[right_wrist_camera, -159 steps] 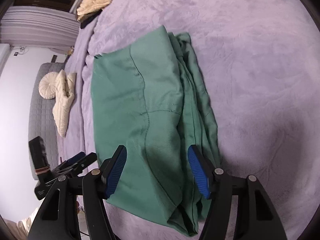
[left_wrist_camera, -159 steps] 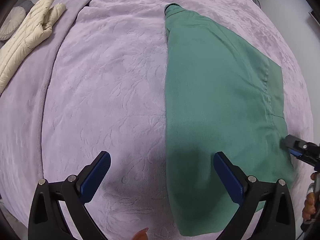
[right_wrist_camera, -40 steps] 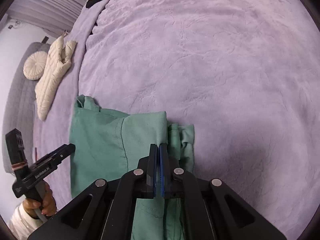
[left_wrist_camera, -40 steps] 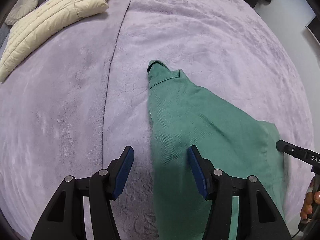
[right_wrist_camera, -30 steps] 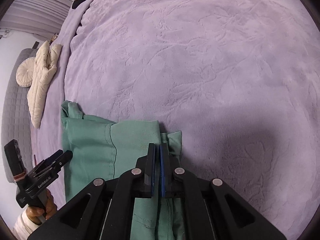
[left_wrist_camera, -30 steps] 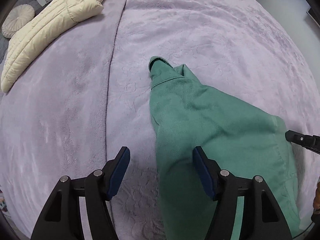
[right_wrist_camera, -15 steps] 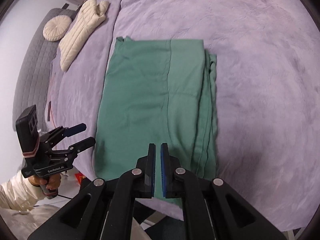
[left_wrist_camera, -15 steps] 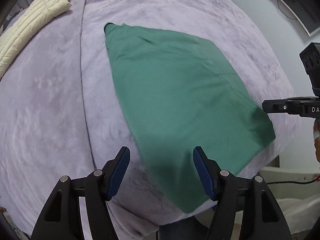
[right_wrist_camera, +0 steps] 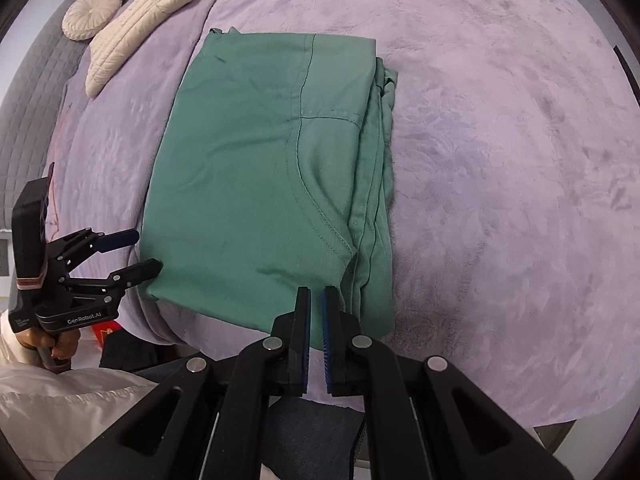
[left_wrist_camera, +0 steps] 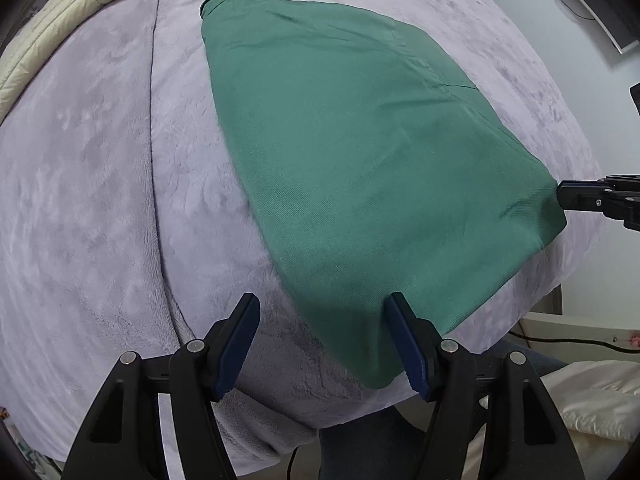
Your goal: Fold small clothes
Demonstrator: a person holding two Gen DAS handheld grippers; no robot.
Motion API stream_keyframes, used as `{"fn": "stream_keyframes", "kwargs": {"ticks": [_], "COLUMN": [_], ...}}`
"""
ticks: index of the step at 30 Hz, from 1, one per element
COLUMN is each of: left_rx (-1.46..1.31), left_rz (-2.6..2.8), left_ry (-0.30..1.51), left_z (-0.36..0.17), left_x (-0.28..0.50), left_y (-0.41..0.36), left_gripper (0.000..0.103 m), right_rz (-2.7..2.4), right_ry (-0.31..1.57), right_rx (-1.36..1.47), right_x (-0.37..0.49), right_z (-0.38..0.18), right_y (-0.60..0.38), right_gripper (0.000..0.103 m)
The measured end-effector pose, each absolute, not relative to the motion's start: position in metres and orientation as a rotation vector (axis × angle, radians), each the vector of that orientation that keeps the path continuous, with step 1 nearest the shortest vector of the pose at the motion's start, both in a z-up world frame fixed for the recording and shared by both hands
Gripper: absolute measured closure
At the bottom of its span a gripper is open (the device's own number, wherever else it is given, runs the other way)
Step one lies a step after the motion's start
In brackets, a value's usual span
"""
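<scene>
A green garment (left_wrist_camera: 360,160) lies folded flat on the purple blanket (left_wrist_camera: 100,200), its near edge at the bed's front edge. It also shows in the right wrist view (right_wrist_camera: 260,168), with a pocket seam and layered edges on its right side. My left gripper (left_wrist_camera: 322,344) is open and empty, just in front of the garment's near left corner; it shows from the side in the right wrist view (right_wrist_camera: 132,252). My right gripper (right_wrist_camera: 315,312) has its jaws a narrow gap apart, empty, just off the garment's near edge; its tip shows in the left wrist view (left_wrist_camera: 560,194).
A cream quilted jacket (right_wrist_camera: 136,28) and a round cushion (right_wrist_camera: 92,16) lie at the far left on a grey sofa (right_wrist_camera: 24,92). The jacket also shows in the left wrist view (left_wrist_camera: 60,12). White bedding (left_wrist_camera: 580,400) sits below the bed's front edge.
Both grippers have drawn back toward the bed's front edge. The right gripper, which was shut on the garment a second ago, has let go and its jaws stand slightly apart. The garment lies flat.
</scene>
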State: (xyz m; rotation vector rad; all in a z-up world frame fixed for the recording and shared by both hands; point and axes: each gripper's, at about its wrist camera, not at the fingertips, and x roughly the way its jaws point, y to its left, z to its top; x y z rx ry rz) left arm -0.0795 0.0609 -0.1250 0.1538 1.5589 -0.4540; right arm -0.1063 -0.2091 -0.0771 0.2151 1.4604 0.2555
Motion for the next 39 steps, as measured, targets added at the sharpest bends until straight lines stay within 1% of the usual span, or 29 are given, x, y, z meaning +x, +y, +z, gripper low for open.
{"fn": "stream_keyframes", "kwargs": {"ticks": [1,2,4,5,6,7,8,12,15,18,21,24,28,30,33,37,39], "left_rx": [0.145,0.139,0.138,0.140,0.142,0.145,0.149,0.170,0.193,0.170,0.159,0.170,0.174,0.172,0.161,0.151,0.152], "left_rz": [-0.450,-0.448,-0.447,-0.447,-0.450,-0.451,-0.452,-0.454,-0.435,-0.424,-0.423,-0.431,-0.446,-0.455,-0.462,-0.467,-0.462], "left_ry": [1.561,1.561,1.558,1.556,1.552,1.551,1.549,1.523,1.508,1.519,1.517,1.505,1.492,1.487,1.488,1.490,1.494], "left_z": [-0.126,-0.127,-0.127,-0.127,-0.127,-0.127,-0.126,-0.128,-0.137,-0.143,-0.140,-0.140,-0.139,-0.138,-0.137,-0.136,-0.135], "left_x": [-0.081,-0.081,-0.082,-0.082,-0.083,-0.082,-0.082,-0.086,-0.091,-0.092,-0.091,-0.092,-0.093,-0.092,-0.093,-0.093,-0.093], "left_y": [0.061,0.062,0.062,0.062,0.062,0.061,0.061,0.059,0.058,0.060,0.065,0.064,0.063,0.064,0.071,0.075,0.075], "left_gripper": [0.036,0.036,0.036,0.036,0.036,0.036,0.036,0.036,0.027,0.027,0.027,0.027,0.027,0.027,0.027,0.027,0.027], "right_rz": [0.241,0.229,0.239,0.248,0.248,0.249,0.241,0.181,0.131,0.062,0.049,0.009,0.030,0.066,0.089,0.069,0.062], "right_ry": [1.453,1.447,1.449,1.453,1.464,1.481,1.493,1.517,1.568,1.607,1.586,1.524,1.387,1.380,1.427,1.542,1.571], "right_rx": [0.210,0.206,0.223,0.242,0.256,0.272,0.276,0.205,0.244,0.267,0.378,0.396,0.415,0.385,0.334,0.297,0.318], "right_x": [-0.108,-0.108,-0.106,-0.105,-0.103,-0.102,-0.102,-0.103,-0.105,-0.111,-0.118,-0.121,-0.117,-0.110,-0.103,-0.108,-0.111], "right_z": [-0.076,-0.076,-0.077,-0.079,-0.082,-0.087,-0.091,-0.111,-0.144,-0.167,-0.156,-0.128,-0.082,-0.074,-0.085,-0.130,-0.140], "right_y": [-0.211,-0.212,-0.213,-0.213,-0.213,-0.212,-0.210,-0.213,-0.222,-0.232,-0.246,-0.254,-0.245,-0.229,-0.204,-0.186,-0.188], "right_gripper": [0.054,0.034,0.039,0.053,0.071,0.082,0.098,0.098,0.099,0.099,0.099,0.099,0.098,0.098,0.098,0.098,0.098]}}
